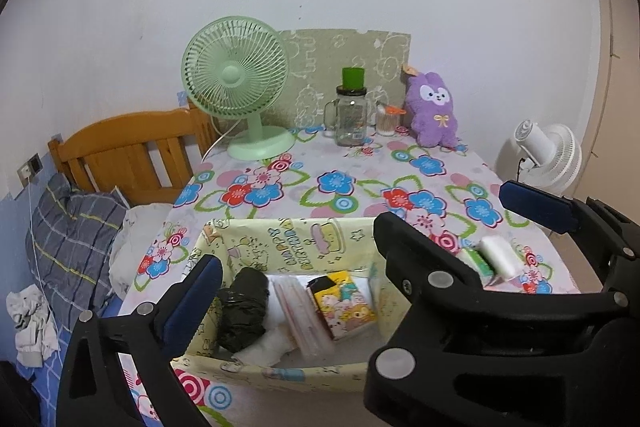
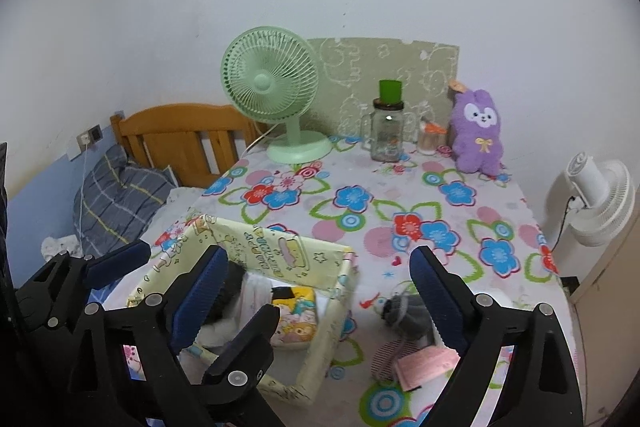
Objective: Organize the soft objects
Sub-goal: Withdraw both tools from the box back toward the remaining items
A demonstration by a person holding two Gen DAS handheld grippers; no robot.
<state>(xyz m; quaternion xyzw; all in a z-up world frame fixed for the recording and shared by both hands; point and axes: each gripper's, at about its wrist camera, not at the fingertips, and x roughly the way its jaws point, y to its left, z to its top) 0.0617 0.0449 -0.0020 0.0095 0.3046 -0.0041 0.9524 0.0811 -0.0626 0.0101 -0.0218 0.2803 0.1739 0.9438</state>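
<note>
A yellow cartoon-print box stands open on the flowered tablecloth. Inside lie a black crumpled roll, white wadding, a clear straw pack and a cartoon tissue packet. My left gripper hovers open over the box with nothing between its pads. My right gripper is open and empty beside it, its left finger crossing in front of the left gripper's right finger. Right of the box lie a grey knit item, a pink packet and a white roll.
At the table's back stand a green fan, a glass jar with a green lid, a swab pot and a purple plush. A bed with wooden headboard and plaid pillow lies left. A white fan stands right.
</note>
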